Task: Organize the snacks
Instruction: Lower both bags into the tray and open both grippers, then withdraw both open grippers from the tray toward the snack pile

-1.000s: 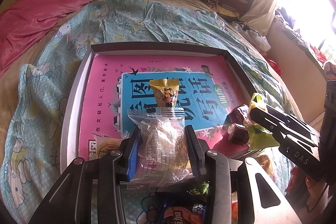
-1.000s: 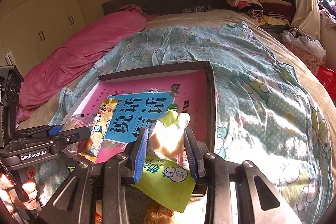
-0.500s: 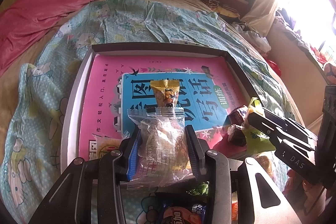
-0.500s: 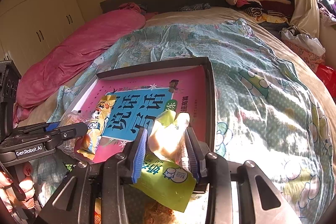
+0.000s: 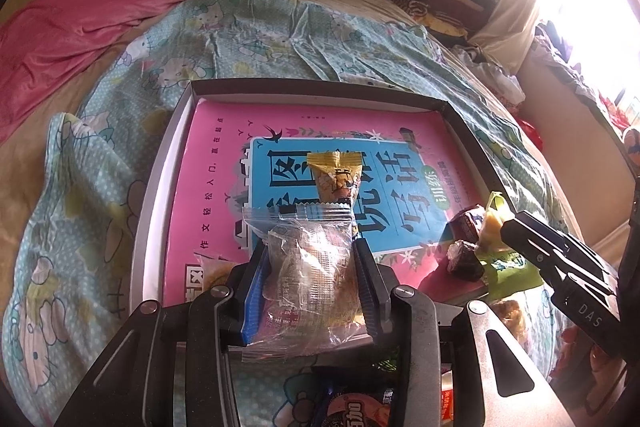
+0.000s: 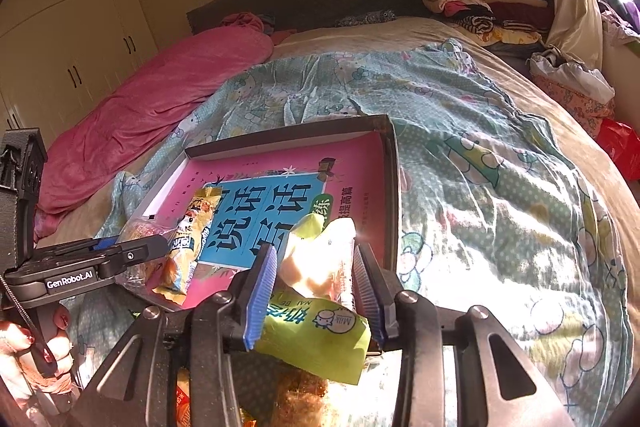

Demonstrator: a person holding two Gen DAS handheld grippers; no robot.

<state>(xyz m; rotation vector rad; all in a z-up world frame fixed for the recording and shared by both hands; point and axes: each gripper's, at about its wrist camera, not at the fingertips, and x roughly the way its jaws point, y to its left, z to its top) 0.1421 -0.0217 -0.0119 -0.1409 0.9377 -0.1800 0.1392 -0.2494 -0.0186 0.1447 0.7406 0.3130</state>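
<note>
My left tool (image 5: 310,291) is clenched on a clear-wrapped snack packet (image 5: 308,267), held over the near edge of the shallow box (image 5: 154,211) lying on the bed (image 5: 120,131). My right tool (image 6: 314,291) grips a green milk-candy packet (image 6: 316,331) just at the box's near right corner. Inside, a yellow snack pack (image 5: 336,175) lies on the pink-and-blue book (image 5: 212,195), and two dark-wrapped sweets (image 5: 464,243) sit near the book's right edge.
</note>
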